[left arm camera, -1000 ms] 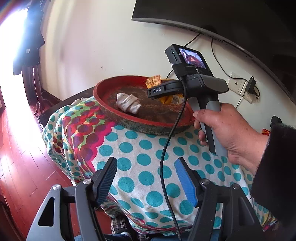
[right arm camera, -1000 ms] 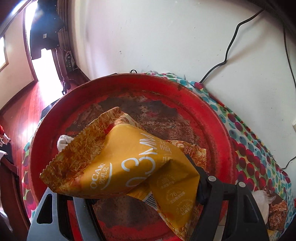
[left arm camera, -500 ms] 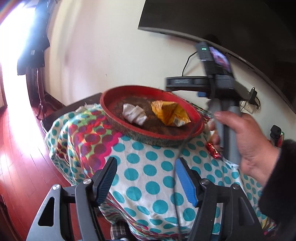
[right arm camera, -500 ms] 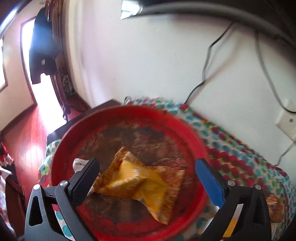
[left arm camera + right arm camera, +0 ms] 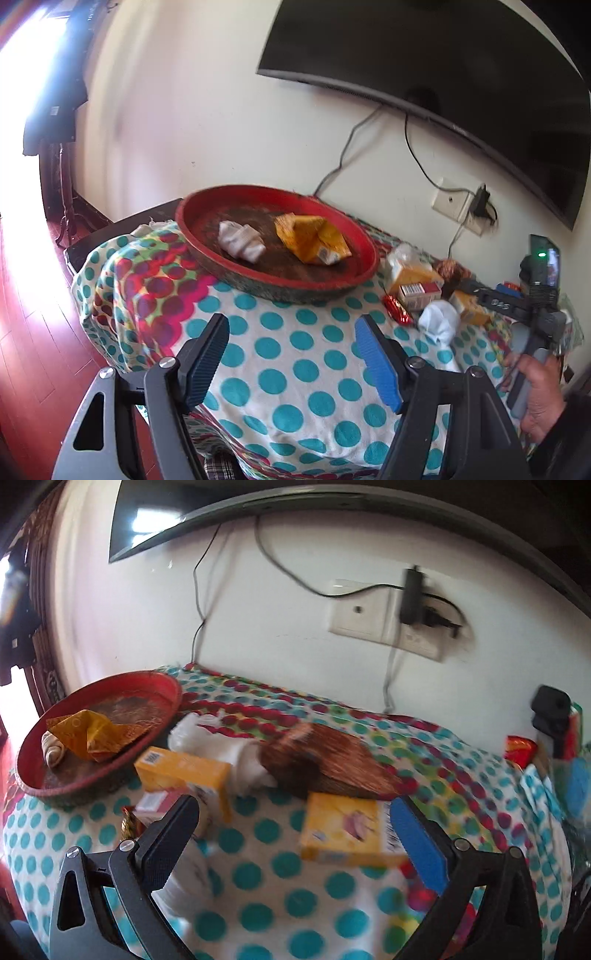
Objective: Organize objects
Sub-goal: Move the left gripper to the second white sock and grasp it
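Right gripper [image 5: 291,834]: jaws spread wide, nothing between them, over the dotted counter [image 5: 273,897].
Left gripper [image 5: 291,354]: jaws apart, just been opening, empty.
Tray [image 5: 192,236]: holds yellow packet [image 5: 312,238] and white bundle [image 5: 240,242].
Yellow box [image 5: 343,830]: on counter, near right gripper.

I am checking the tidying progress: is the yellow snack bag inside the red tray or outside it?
Inside. The yellow snack bag lies on the floor of the red tray, beside a white bundle, with no gripper touching it.
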`<state>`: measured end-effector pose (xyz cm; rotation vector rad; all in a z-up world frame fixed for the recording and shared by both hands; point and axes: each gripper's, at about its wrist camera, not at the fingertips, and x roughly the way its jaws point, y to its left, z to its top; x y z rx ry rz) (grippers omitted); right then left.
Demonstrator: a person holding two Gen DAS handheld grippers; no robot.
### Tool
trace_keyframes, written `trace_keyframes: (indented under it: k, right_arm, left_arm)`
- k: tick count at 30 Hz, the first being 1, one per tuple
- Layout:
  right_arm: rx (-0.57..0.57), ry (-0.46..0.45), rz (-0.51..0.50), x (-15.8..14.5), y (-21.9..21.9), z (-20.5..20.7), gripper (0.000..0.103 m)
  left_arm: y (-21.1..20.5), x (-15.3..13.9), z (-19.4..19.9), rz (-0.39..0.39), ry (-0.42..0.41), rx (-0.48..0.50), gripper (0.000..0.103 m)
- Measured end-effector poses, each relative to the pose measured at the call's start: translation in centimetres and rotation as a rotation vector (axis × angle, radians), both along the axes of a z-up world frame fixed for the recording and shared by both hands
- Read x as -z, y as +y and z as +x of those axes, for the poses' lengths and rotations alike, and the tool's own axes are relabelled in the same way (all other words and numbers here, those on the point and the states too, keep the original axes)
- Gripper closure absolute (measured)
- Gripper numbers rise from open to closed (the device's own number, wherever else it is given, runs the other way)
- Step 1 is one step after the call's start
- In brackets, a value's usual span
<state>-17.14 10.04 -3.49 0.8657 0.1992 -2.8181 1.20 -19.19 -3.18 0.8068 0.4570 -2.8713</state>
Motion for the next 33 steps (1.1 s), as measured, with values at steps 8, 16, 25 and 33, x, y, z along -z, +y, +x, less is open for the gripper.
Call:
trace_keyframes:
  k: [8, 16, 25, 33]
  right_arm:
    - [0.061, 0.063, -0.075, 0.5, 4.9, 0.9, 0.000]
    - [0.147, 0.033, -0.163, 0.8, 6.8, 0.4, 0.000]
    - [0.269, -0.039, -0.335, 1.9, 10.9, -0.5, 0.000]
    - [0.260, -0.037, -0.312, 2.0, 10.5, -0.6, 0.000]
  left_arm:
    - [5.9, 2.0, -3.1, -0.063, -0.121, 0.073, 0.030]
    - [14.1, 1.5, -10.8, -0.103, -0.229, 0.250, 0.030]
    - [20.4, 3.1, -16.0, -0.209, -0.258, 0.315, 0.030]
    - [19.9, 4.7, -18.6, -0.194, -0.342, 0.337, 0.030]
